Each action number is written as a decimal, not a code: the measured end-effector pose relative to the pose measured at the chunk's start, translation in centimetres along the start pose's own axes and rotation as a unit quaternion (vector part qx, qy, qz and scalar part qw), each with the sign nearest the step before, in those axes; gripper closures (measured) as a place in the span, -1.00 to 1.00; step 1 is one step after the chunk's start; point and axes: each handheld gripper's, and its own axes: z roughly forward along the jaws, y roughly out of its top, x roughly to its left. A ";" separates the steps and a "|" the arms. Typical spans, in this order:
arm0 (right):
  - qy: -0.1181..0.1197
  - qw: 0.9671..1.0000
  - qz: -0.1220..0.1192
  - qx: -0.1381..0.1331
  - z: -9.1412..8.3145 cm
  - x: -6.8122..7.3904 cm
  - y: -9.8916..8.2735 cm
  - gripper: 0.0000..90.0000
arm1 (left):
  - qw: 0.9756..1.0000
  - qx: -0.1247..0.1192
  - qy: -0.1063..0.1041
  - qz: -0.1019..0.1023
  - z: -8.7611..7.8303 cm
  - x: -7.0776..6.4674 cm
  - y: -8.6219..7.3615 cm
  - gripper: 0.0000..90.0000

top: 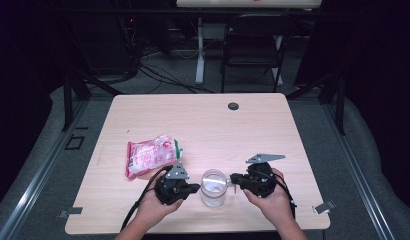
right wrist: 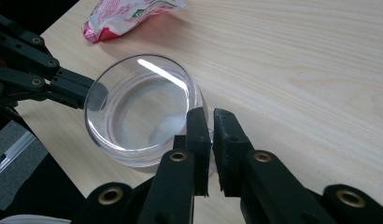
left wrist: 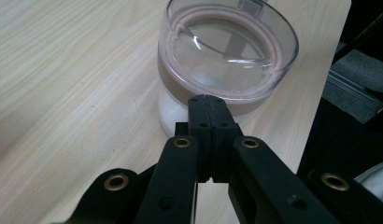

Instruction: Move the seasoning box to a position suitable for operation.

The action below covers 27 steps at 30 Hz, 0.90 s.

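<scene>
The left gripper [left wrist: 209, 100], jaws closed and empty, braces the clear jar [top: 213, 187]; opposite, the right gripper [right wrist: 210, 116] pinches its lid tab [right wrist: 209, 122]. Opening seems underway; next, likely lift the lid.

jar [top: 213, 187] between tools — packet [top: 151, 155] behind-left | on table [top: 253, 125]

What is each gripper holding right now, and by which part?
The left gripper is shut, its tips against the side of the clear jar, gripping nothing. The right gripper is pinching a small tab at the jar's lid rim.
</scene>
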 end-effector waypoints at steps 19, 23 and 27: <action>-0.016 0.999 -0.030 -0.023 -0.4 0.2 -1.1 0.71 | 0.999 -0.046 -0.010 0.020 -0.9 -1.0 2.0 1.00; -0.012 0.998 -0.044 -0.033 -1.3 0.9 -1.2 0.62 | 0.998 -0.050 -0.016 0.020 -1.0 -1.1 2.5 1.00; -0.014 0.996 -0.079 -0.045 -2.2 2.3 -1.6 0.46 | 0.998 -0.051 -0.018 0.022 -1.1 -1.2 3.1 1.00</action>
